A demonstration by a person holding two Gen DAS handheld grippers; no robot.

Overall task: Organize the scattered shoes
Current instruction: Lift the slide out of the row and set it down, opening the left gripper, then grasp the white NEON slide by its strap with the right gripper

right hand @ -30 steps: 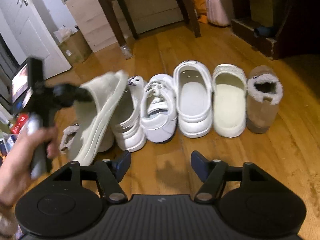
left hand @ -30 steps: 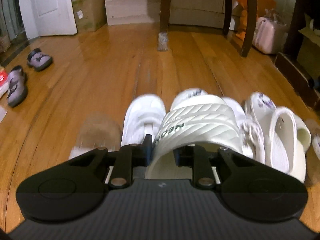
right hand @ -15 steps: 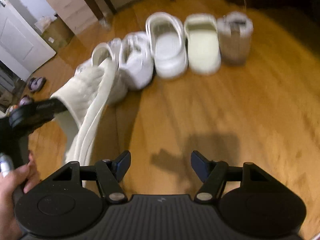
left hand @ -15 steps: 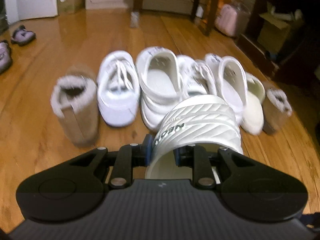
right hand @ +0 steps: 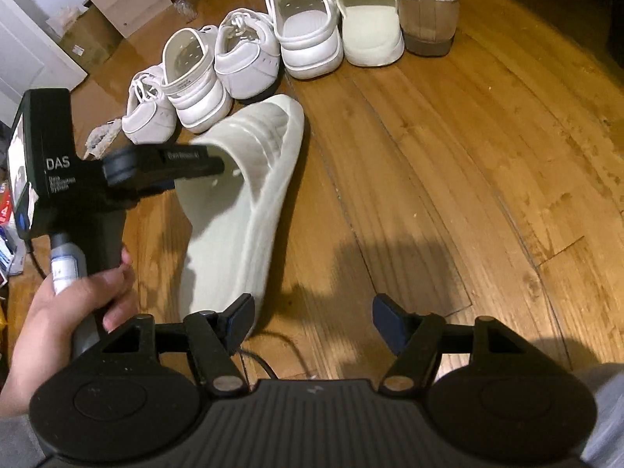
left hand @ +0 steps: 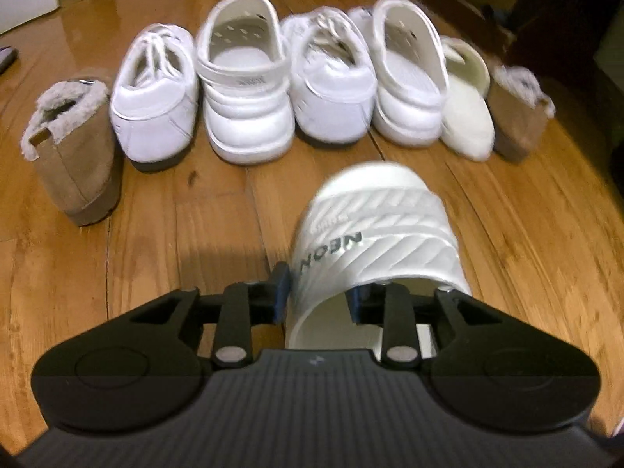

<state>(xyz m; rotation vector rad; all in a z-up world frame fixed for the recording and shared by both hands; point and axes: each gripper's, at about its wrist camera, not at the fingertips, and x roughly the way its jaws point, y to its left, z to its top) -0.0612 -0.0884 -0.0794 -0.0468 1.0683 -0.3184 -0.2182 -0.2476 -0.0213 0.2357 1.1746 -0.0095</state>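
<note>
**Slide gripped, row of shoes ahead**

Left tool (left hand: 318,296) clenched on strap of white slide (left hand: 374,234), held just short of shoe row (left hand: 273,85) on wood floor (left hand: 526,234). Right tool (right hand: 312,318) released, nothing btwn fingers. Right view only: hand (right hand: 74,304) on left handle, slide tilted toe-down.

1. The left tongs (left hand: 318,296) gripped the strap of a white slide (left hand: 374,234) marked "NEON".
2. Beyond it, seven shoes stood side by side on the wooden floor (left hand: 526,234).
3. Tan fur-lined boots (left hand: 74,148) ended the row.
</note>
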